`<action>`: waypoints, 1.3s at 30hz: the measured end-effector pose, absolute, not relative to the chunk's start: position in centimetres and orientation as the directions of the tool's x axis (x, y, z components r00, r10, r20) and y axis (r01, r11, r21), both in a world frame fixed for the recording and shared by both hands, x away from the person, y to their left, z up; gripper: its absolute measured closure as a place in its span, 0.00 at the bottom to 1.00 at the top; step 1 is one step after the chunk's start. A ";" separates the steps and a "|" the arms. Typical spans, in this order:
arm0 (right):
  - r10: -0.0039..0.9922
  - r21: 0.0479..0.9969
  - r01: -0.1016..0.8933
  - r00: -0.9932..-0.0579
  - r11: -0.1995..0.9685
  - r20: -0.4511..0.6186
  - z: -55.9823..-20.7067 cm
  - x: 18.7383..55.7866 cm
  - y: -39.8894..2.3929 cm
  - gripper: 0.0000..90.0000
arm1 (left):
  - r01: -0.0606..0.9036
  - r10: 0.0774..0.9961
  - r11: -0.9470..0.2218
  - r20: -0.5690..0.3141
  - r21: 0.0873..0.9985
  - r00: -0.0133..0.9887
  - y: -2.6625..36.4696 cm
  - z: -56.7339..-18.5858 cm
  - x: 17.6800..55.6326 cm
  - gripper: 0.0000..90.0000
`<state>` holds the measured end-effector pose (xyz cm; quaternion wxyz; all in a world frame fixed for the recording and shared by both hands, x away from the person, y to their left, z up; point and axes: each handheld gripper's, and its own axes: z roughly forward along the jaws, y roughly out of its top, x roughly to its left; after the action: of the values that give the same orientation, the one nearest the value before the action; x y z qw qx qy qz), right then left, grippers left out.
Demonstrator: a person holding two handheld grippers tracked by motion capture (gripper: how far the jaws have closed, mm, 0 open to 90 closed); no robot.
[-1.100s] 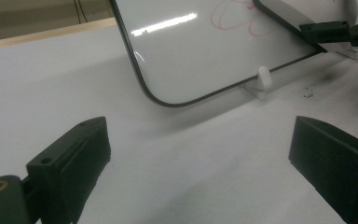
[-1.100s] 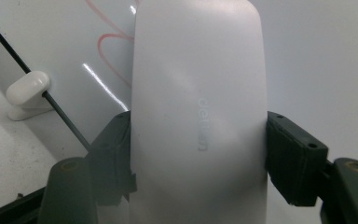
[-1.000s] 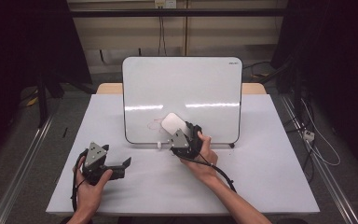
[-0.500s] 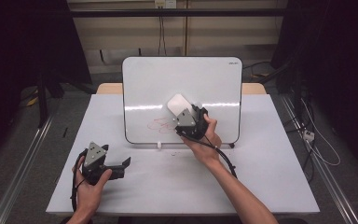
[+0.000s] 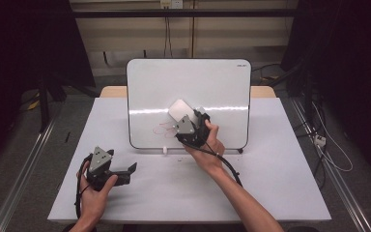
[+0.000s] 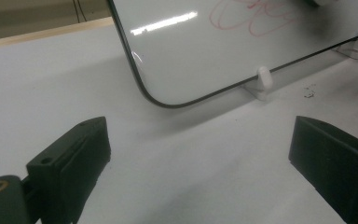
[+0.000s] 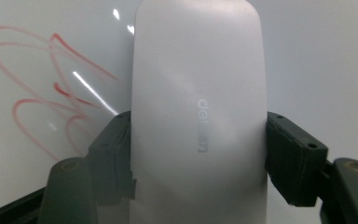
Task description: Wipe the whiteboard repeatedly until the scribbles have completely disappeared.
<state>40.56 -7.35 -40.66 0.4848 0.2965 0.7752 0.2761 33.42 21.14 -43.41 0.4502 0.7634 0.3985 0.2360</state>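
White plastic, the eraser (image 7: 198,116) sits clamped between the black jaws of the right gripper (image 5: 189,124), its face held against the upright whiteboard (image 5: 212,87) just right of red scribbles (image 7: 42,98); the right gripper view shows faint lettering on its back, which the high view is too small to show. The left gripper (image 5: 107,169) rests low on the white table (image 5: 270,169) with its jaws wide apart on nothing, and its own view shows the board's rounded lower corner and small white feet (image 6: 263,81).
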 end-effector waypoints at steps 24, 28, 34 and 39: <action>0.619 0.645 0.095 -0.415 0.759 -0.667 -43.2 38.9 -2.8 0.35 | 0.395 0.826 -0.272 0.002 0.877 0.563 21.1 -43.4 33.4 0.06; 0.596 0.631 0.080 -0.440 0.771 -0.672 -43.8 38.5 -1.7 0.35 | 0.393 0.825 -0.278 0.007 0.877 0.566 21.1 -43.3 33.4 0.06; 0.570 0.618 0.065 -0.469 0.784 -0.674 -44.3 38.1 -1.0 0.35 | 0.393 0.827 -0.271 0.003 0.879 0.562 21.4 -43.4 33.4 0.06; 0.562 0.611 0.057 -0.467 0.790 -0.682 -44.2 38.0 -1.6 0.35 | 0.394 0.828 -0.268 0.001 0.879 0.560 21.5 -43.3 33.2 0.06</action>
<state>38.03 -1.60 -44.24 0.4798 0.1898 0.8152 0.2631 33.23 21.52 -43.35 0.4517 0.7590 0.4026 0.2403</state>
